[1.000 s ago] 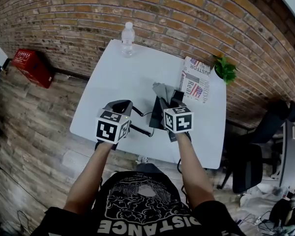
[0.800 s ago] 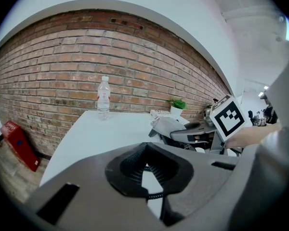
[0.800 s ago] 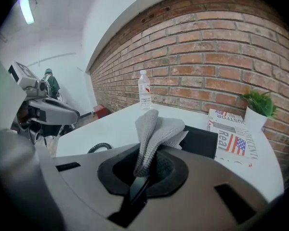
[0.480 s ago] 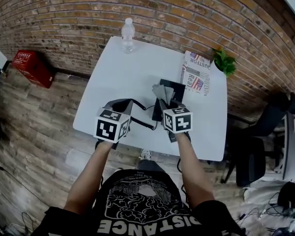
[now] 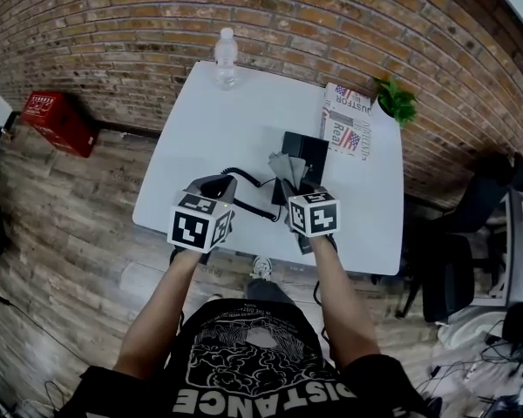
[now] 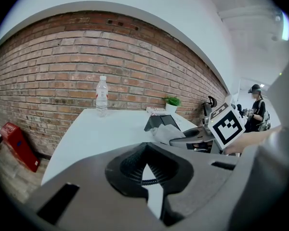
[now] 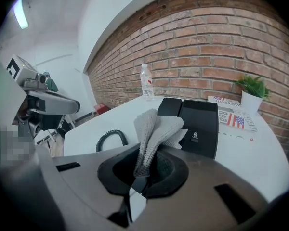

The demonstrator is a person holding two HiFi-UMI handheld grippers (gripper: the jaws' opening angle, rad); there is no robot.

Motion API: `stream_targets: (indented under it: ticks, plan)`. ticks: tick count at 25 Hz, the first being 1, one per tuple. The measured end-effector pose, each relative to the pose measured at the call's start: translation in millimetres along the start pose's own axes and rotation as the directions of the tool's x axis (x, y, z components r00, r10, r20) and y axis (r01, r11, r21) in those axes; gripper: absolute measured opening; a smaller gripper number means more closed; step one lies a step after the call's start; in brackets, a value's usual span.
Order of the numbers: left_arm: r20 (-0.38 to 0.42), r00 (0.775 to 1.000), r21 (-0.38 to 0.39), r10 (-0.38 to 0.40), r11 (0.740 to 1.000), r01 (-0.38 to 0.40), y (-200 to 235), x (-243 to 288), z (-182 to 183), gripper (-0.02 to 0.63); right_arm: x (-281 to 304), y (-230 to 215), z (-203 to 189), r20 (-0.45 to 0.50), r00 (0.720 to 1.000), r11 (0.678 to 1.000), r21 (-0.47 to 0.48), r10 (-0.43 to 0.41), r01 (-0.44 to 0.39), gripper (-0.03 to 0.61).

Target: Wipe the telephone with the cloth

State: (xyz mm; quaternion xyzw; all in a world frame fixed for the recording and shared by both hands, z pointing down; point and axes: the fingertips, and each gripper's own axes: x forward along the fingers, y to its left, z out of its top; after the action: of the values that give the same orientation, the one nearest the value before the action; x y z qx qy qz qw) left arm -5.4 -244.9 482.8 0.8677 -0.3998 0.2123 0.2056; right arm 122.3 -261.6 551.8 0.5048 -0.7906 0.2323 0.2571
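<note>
Cloth (image 7: 156,129) pinched in R gripper (image 7: 137,183), phone (image 7: 197,124) just ahead.

A red brick wall (image 5: 331,24) runs behind the white bench (image 5: 200,120), curving across the whole back of the room. The floor (image 5: 61,233) is grey-brown wood plank. A red crate (image 5: 57,116) sits on it against the wall at the left. A black office chair (image 5: 458,268) stands to the right of the bench, with loose cables (image 5: 497,360) nearby. Overhead, the ceiling (image 6: 159,4) is white, and a strip light (image 7: 20,11) glows.
</note>
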Motion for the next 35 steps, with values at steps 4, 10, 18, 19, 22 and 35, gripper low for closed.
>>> stream_targets:
  ticks: [4,10,18,19,22,35]
  plan:
    - [-0.004,1.000,0.003,-0.004,1.000,0.004,-3.9,-4.7,-5.2,0.005,-3.4,6.2,-10.6,-0.007,1.000,1.000,0.008,0.005,-0.005,0.012]
    - [-0.012,1.000,0.002,-0.010,1.000,0.010,-9.0,-11.3,-13.7,0.005,-8.8,13.0,-25.8,-0.018,1.000,1.000,0.023,0.006,-0.006,0.012]
    - [-0.020,1.000,0.011,-0.021,1.000,0.021,-17.3,-18.9,-22.1,0.005,-15.6,25.0,-46.3,-0.038,0.999,0.999,0.034,0.012,-0.011,0.012]
    - [-0.022,1.000,0.012,-0.022,1.000,0.023,-18.2,-19.4,-23.2,0.005,-16.3,26.2,-48.6,-0.041,0.999,0.999,0.035,0.013,-0.012,0.012]
    - [-0.024,0.999,0.013,-0.024,1.000,0.024,-18.6,-21.4,-24.9,0.005,-18.1,29.3,-54.3,-0.049,0.999,0.999,0.035,0.016,-0.014,0.012]
    - [-0.026,0.999,0.017,-0.035,0.999,0.036,-23.7,-20.5,-26.2,0.005,-34.4,31.4,-36.1,0.004,1.000,1.000,0.027,0.011,-0.011,0.012]
